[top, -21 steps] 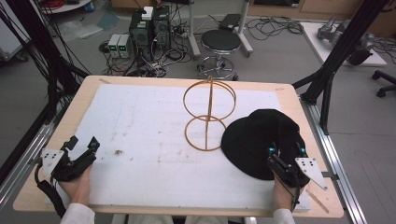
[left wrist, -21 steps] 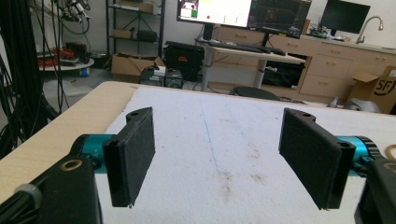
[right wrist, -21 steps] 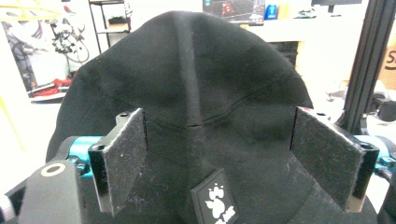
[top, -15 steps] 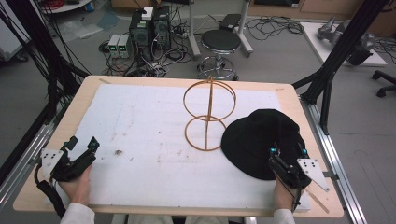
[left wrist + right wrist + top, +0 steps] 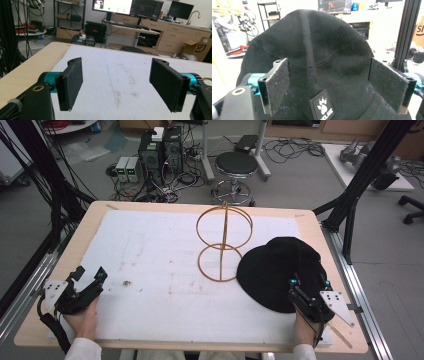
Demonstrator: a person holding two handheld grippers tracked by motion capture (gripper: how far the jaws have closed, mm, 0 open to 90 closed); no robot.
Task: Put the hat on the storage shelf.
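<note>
A black bucket hat [image 5: 275, 260] lies on the right side of the white mat. Its near brim carries a small paw-print patch [image 5: 322, 106]. My right gripper [image 5: 309, 284] hovers open over that near brim, one jaw on each side of the patch and neither pressing on the cloth; in the right gripper view [image 5: 339, 82] the hat's crown [image 5: 312, 42] rises beyond the jaws. A tan wire stand [image 5: 223, 240], two rings on an upright post, sits mid-table just left of the hat. My left gripper [image 5: 91, 272] [image 5: 120, 85] rests open near the table's front left, with nothing between its jaws.
The white mat [image 5: 160, 250] covers most of the wooden table [image 5: 90, 220] and has a few dark smudges [image 5: 126, 283]. Black frame posts [image 5: 350, 210] stand at the right rear corner. A stool [image 5: 236, 167] and computer boxes [image 5: 160, 150] are on the floor beyond the far edge.
</note>
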